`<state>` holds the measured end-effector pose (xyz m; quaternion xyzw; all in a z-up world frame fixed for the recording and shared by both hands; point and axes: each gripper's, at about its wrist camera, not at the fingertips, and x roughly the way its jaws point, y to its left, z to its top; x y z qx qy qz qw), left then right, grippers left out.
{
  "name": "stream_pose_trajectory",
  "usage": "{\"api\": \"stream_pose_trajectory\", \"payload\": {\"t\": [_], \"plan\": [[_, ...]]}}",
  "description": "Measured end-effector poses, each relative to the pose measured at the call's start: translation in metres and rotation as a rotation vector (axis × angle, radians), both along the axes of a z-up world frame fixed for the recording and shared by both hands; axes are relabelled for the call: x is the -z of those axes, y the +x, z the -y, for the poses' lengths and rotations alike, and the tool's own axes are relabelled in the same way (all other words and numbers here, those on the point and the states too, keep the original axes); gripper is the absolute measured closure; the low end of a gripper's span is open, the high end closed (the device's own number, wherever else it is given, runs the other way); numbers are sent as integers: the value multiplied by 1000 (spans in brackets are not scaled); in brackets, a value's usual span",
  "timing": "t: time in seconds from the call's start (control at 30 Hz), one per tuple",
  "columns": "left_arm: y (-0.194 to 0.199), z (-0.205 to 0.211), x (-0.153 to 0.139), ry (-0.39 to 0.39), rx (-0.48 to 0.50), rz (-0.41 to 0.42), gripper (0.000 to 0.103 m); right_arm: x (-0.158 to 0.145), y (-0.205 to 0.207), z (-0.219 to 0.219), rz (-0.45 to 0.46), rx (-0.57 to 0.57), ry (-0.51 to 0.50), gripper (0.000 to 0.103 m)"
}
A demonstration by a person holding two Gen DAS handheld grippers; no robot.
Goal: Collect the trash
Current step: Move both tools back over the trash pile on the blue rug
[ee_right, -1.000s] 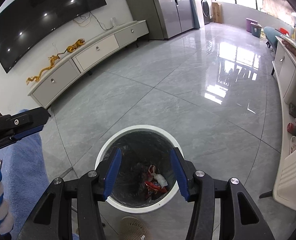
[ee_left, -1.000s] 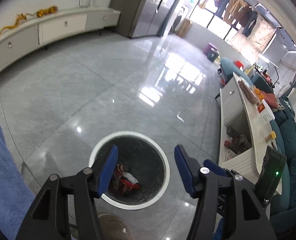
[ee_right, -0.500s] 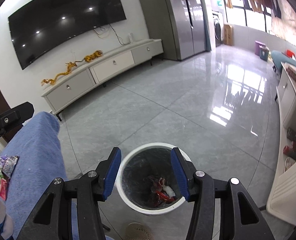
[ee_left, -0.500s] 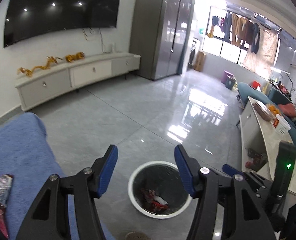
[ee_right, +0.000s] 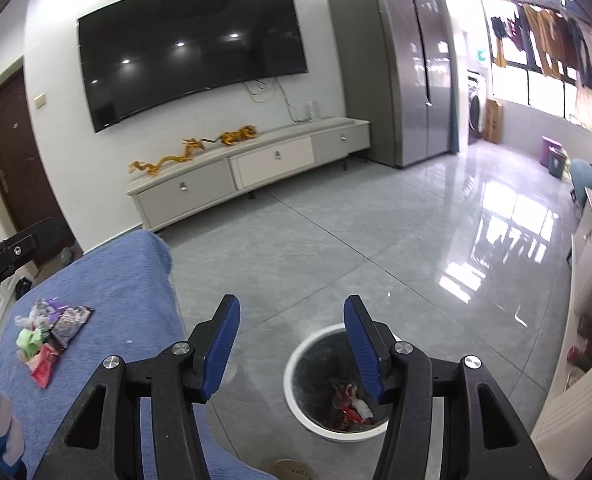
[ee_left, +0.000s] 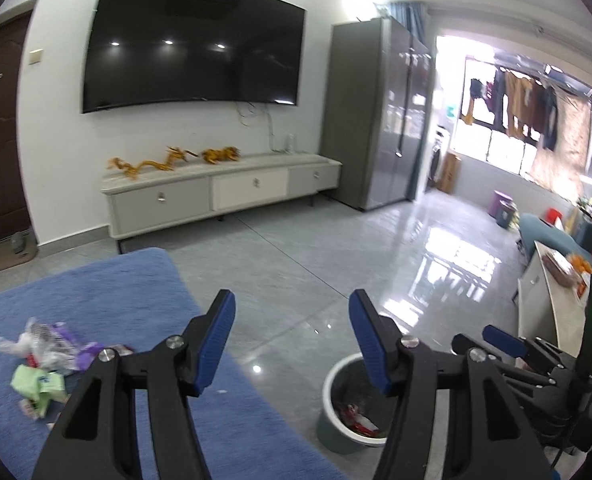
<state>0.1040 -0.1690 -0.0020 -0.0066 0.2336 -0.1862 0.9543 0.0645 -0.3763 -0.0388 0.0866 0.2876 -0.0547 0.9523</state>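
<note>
A pile of wrappers lies on a blue cloth surface at the left: clear plastic, purple, green and red pieces. It also shows in the right wrist view. A white-rimmed trash bin stands on the floor at the lower right, with red and white scraps inside. My left gripper is open and empty, held above the cloth's edge. My right gripper is open and empty, just above the bin.
A white TV cabinet with gold dragon figures stands under a wall TV. A grey fridge is at the back. A white side table and teal sofa are at the right. Glossy grey floor tiles lie between.
Both grippers have tilted up and back from looking down into the bin. The blue cloth and the wrapper pile have come into view at the left. Both stay open.
</note>
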Motion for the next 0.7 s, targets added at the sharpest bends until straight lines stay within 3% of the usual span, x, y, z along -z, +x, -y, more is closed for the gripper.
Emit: {"api": "stream_pose_trajectory", "payload": {"t": [0.4, 0.7], "plan": [[-25, -104, -8, -74, -144, 69, 45, -17, 6, -71, 25, -113, -57, 51], [-20, -184, 9, -132, -242, 53, 45, -22, 20, -135, 8, -199, -113, 51]]}}
